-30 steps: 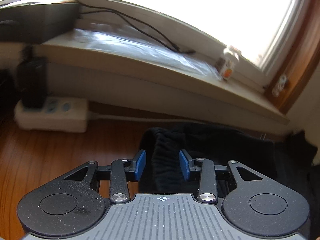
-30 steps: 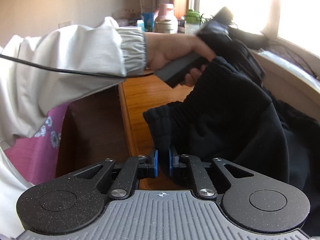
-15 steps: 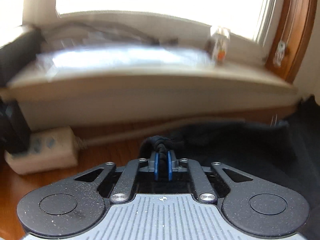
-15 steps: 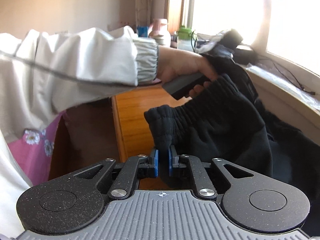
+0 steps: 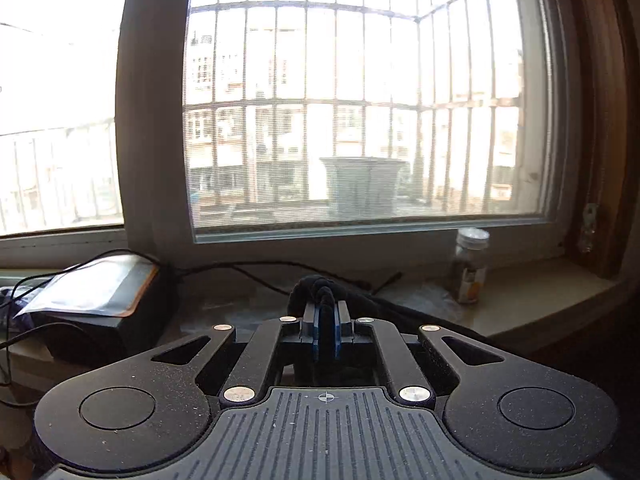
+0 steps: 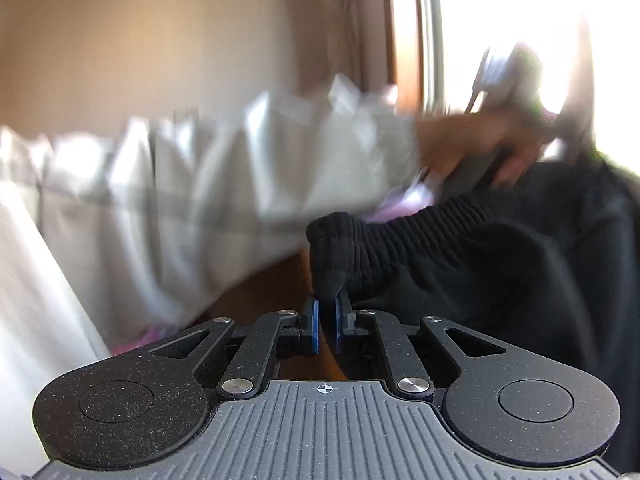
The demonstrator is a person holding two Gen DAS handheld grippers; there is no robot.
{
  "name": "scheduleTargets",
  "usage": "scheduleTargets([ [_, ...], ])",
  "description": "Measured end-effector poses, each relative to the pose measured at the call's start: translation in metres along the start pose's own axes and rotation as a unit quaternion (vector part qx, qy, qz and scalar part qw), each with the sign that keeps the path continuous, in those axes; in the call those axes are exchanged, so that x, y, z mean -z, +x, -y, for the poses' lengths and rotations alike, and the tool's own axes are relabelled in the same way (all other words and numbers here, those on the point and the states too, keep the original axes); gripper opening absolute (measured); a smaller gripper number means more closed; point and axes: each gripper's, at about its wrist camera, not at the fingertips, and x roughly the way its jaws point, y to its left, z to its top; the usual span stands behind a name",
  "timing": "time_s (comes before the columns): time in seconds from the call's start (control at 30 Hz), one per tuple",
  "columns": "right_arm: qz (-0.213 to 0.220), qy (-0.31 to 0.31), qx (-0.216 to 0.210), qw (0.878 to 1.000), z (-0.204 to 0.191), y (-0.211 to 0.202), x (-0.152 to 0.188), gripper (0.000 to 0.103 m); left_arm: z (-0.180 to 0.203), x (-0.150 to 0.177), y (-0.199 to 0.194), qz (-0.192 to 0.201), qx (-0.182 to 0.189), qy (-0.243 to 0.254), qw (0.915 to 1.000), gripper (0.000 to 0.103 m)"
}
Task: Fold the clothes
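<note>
Left wrist view: the left gripper (image 5: 326,322) has its 2 blue pads (image 5: 317,332) clamped on a bunched fold of the black garment (image 5: 320,290), which rises just ahead of the fingertips in a dark ribbed lump and trails off to the right of the tool. Beyond the gripper lies a pale windowsill (image 5: 532,296). A small jar (image 5: 469,266) with a metal lid stands on it ahead and to the right, a black box (image 5: 100,320) with a shiny sheet on top sits ahead and to the left, and thin black cables (image 5: 240,270) run along the sill between them. A barred window (image 5: 360,100) fills the upper part of the view.

In the right wrist view, the right gripper (image 6: 326,320) pinches a corner of the same black garment (image 6: 460,256) between its pads. The ribbed band stretches from the fingertips up and to the right, toward the person's hand (image 6: 472,148), which grips the other tool's handle; that part is blurred. A white sleeve (image 6: 240,168) crosses the view to the left of the fingertips, above a strip of brown wood (image 6: 260,292).
</note>
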Motion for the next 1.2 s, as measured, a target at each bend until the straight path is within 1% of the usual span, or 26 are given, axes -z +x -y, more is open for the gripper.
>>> scheduleTargets([
  [0.07,-0.026,0.044,-0.021,0.998,0.010,0.026,0.018,0.009,-0.001,0.009,0.007,-0.016,-0.004,0.003,0.9999,0.007],
  [0.17,-0.044,0.074,-0.033,0.996,0.025,0.051,0.037,0.009,-0.001,0.031,0.016,-0.039,-0.020,0.013,0.9990,0.007],
  [0.2,-0.050,0.085,-0.036,0.995,0.030,0.060,0.043,0.009,-0.003,0.038,0.017,-0.048,-0.016,0.010,0.9987,0.007],
  [0.27,-0.047,0.079,-0.030,0.995,0.030,0.058,0.042,0.011,-0.009,0.049,0.016,-0.063,-0.003,-0.001,0.9980,0.008],
  [0.37,-0.043,0.072,-0.020,0.996,0.030,0.056,0.041,0.023,-0.013,0.059,0.003,-0.068,0.008,-0.010,0.9976,0.012],
  [0.4,-0.041,0.069,-0.017,0.997,0.031,0.056,0.041,0.033,-0.015,0.063,-0.001,-0.070,0.011,-0.012,0.9974,0.013],
  [0.43,-0.032,0.065,-0.014,0.997,0.031,0.048,0.039,0.039,-0.016,0.065,-0.005,-0.071,0.014,-0.016,0.9972,0.020],
  [0.5,-0.016,0.060,-0.001,0.998,0.037,0.027,0.035,0.045,-0.016,0.067,-0.015,-0.068,0.014,-0.019,0.9974,0.026],
  [0.57,-0.008,0.055,0.026,0.998,0.047,0.009,0.030,0.046,-0.016,0.070,-0.026,-0.064,0.017,-0.024,0.9975,0.027],
  [0.6,-0.007,0.055,0.044,0.997,0.055,-0.002,0.032,0.046,-0.013,0.071,-0.031,-0.063,0.020,-0.023,0.9976,0.028],
  [0.63,-0.008,0.058,0.065,0.996,0.066,-0.017,0.037,0.046,-0.010,0.072,-0.035,-0.061,0.025,-0.021,0.9976,0.033],
  [0.7,-0.012,0.067,0.110,0.992,0.089,-0.040,0.046,0.046,-0.004,0.074,-0.045,-0.058,0.033,-0.018,0.9976,0.039],
  [0.8,-0.024,0.083,0.191,0.978,0.127,-0.084,0.070,0.046,0.018,0.074,-0.046,-0.066,0.056,-0.007,0.9962,0.039],
  [0.87,-0.032,0.097,0.244,0.964,0.153,-0.116,0.089,0.046,0.036,0.075,-0.040,-0.072,0.075,0.001,0.9946,0.039],
  [0.93,-0.037,0.115,0.293,0.949,0.175,-0.151,0.111,0.047,0.058,0.076,-0.032,-0.078,0.095,0.013,0.9923,0.040],
  [1.07,-0.048,0.158,0.357,0.920,0.217,-0.203,0.153,0.048,0.103,0.078,-0.007,-0.095,0.129,0.046,0.9860,0.041],
  [1.1,-0.049,0.167,0.370,0.913,0.224,-0.214,0.163,0.049,0.115,0.078,0.000,-0.099,0.139,0.052,0.9839,0.043],
  [1.13,-0.056,0.171,0.383,0.906,0.232,-0.220,0.172,0.050,0.128,0.079,0.007,-0.102,0.149,0.061,0.9816,0.049],
  [1.2,-0.068,0.176,0.408,0.893,0.246,-0.232,0.189,0.051,0.153,0.079,0.023,-0.109,0.169,0.078,0.9764,0.053],
])
